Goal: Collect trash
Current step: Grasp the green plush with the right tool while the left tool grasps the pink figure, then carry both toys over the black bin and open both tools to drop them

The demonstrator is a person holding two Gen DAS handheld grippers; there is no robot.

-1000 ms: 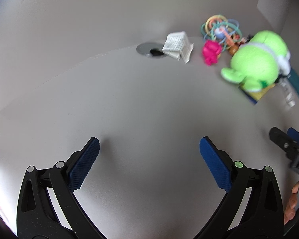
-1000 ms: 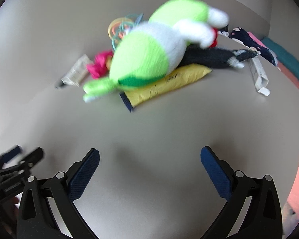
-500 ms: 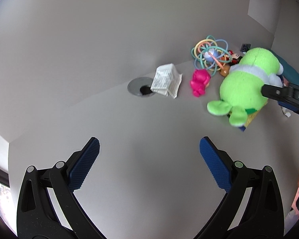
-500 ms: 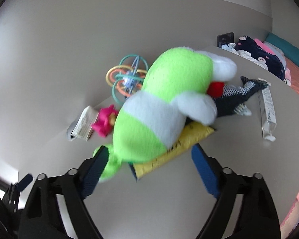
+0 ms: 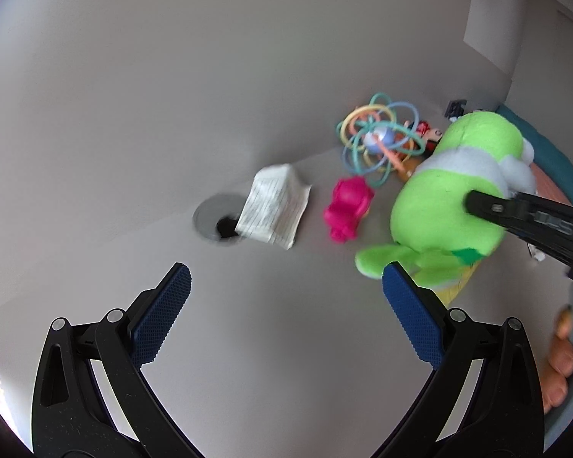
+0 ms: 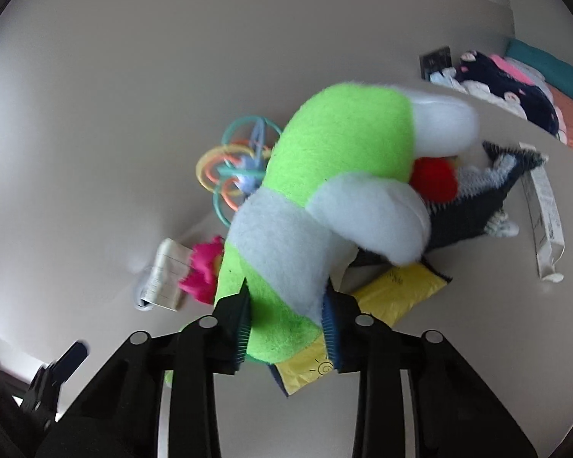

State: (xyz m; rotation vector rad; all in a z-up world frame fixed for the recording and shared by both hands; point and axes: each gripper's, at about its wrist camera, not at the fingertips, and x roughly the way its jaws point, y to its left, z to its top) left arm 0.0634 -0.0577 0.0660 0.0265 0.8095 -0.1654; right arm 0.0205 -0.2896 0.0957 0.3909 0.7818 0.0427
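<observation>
The right gripper (image 6: 286,328) pinches its fingers on the lower body of a green plush toy (image 6: 324,198), which lies over a yellow envelope (image 6: 397,290) on the tabletop (image 5: 286,324). The left gripper (image 5: 286,316), fingers spread and empty, faces the crumpled paper (image 5: 275,206) straight ahead, the nearer hand to it, beside a grommet hole (image 5: 214,225).

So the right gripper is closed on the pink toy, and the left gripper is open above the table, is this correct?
Not quite. The right gripper is closed on the green plush toy, not on the pink toy, which lies untouched; the right wrist view shows it. The left gripper is indeed open above the table.
</observation>
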